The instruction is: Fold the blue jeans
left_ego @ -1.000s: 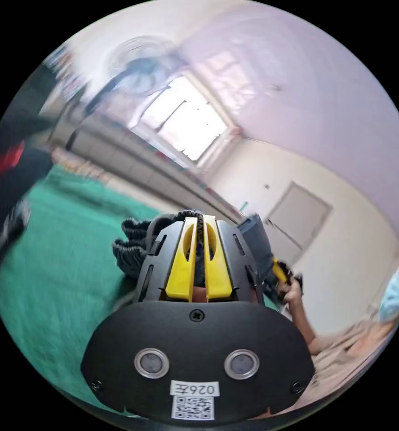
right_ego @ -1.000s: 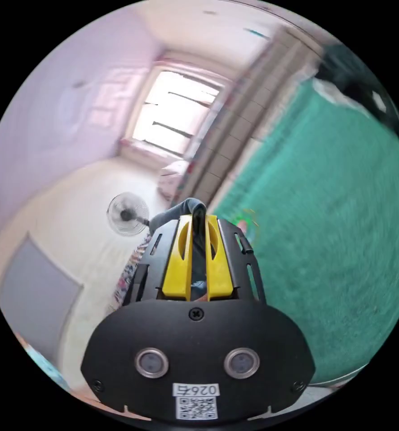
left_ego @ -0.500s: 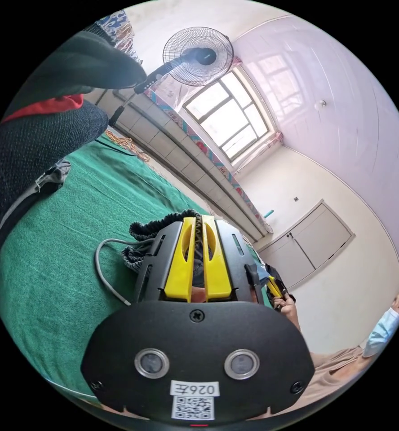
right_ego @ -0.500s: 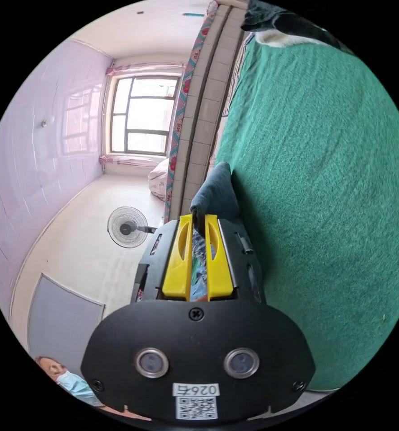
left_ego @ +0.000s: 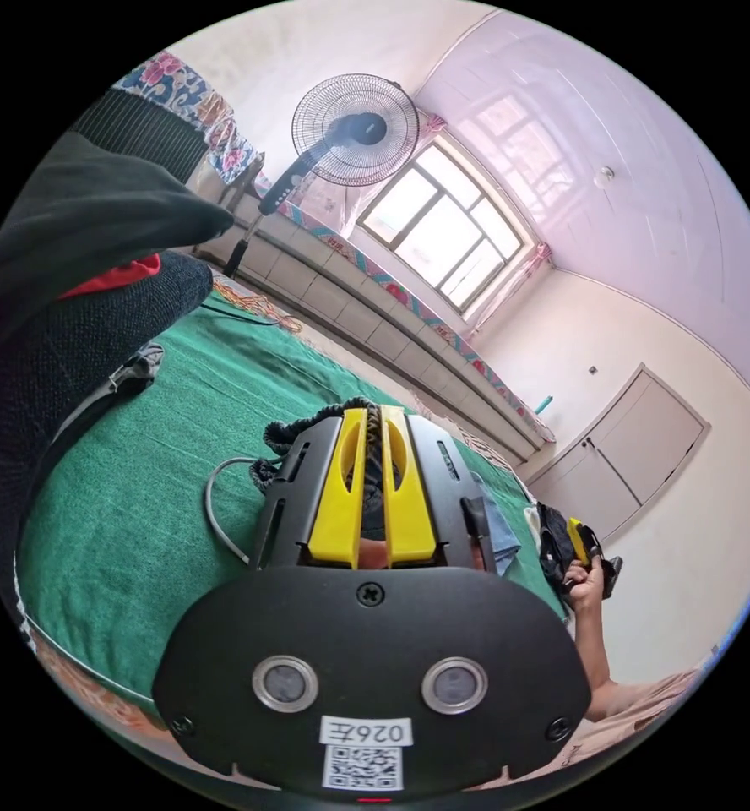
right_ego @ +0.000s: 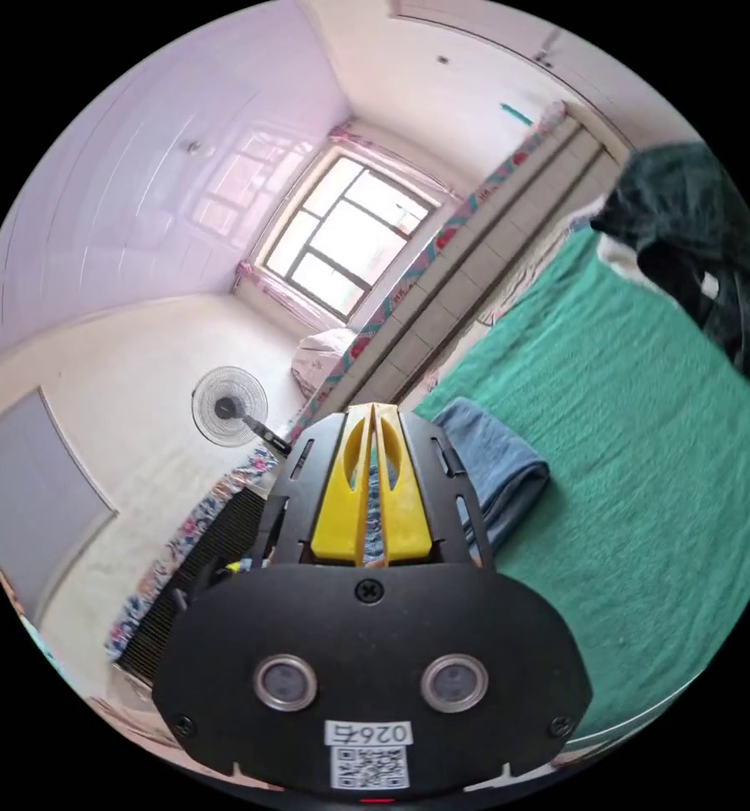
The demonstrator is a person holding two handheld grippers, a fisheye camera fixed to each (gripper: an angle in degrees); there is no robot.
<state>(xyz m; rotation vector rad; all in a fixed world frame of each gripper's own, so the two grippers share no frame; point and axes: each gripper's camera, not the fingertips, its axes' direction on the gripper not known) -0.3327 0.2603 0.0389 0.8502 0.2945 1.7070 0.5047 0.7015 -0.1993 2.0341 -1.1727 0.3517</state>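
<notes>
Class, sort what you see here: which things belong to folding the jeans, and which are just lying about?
Belong to the job:
blue jeans
left gripper
right gripper
green cover

Lying about:
standing fan
dark clothes pile
grey cord

A green cover (left_ego: 138, 473) lay over the bed. A standing fan (left_ego: 355, 128) stood by the tiled ledge (left_ego: 375, 317) beneath the window (left_ego: 442, 228). A floral cloth (left_ego: 193, 110) hung near the fan. Dark clothing with a red band (left_ego: 79, 279) lay piled at one side of the bed in the left gripper view. A grey cord (left_ego: 219, 507) lay curled on the green cover. A double-door cupboard (left_ego: 637, 456) was set into the wall. In the right gripper view, a heap of dark garments (right_ego: 696, 245) lay on the far part of the bed, and a pale bundle (right_ego: 324, 355) rested below the window
</notes>
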